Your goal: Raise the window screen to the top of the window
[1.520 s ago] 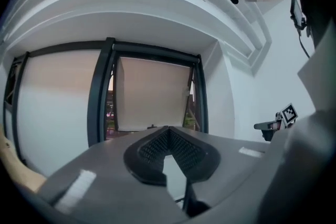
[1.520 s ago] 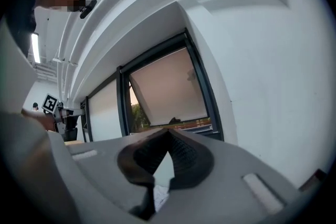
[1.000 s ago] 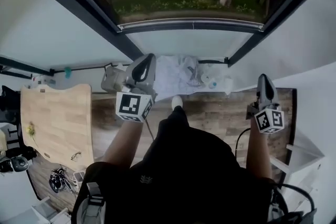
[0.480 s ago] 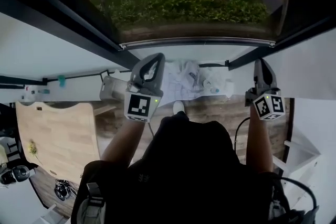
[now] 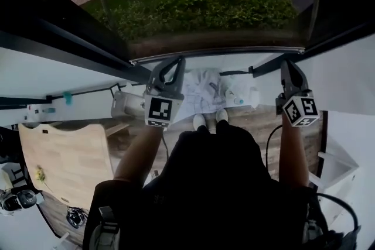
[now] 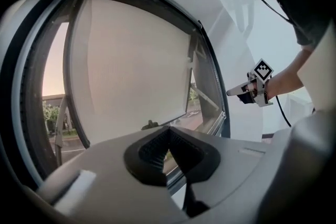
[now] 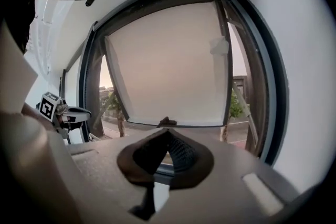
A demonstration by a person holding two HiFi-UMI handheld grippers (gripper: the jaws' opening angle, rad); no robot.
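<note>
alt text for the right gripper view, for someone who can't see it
The right gripper, jaws shut and empty, points at a dark-framed window whose pale screen covers most of the opening, with a small handle on its lower edge. Below the screen a street and trees show, and the left gripper is at the far left.

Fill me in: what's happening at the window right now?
A person stands facing the window with a gripper in each hand. The left gripper and right gripper both have their jaws shut with nothing between them, and both are held out toward the glass. The window screen covers the upper part of the window. Its bottom edge, with a small dark handle, hangs partway down, and the street shows below it. Neither gripper appears to touch the screen yet.
</note>
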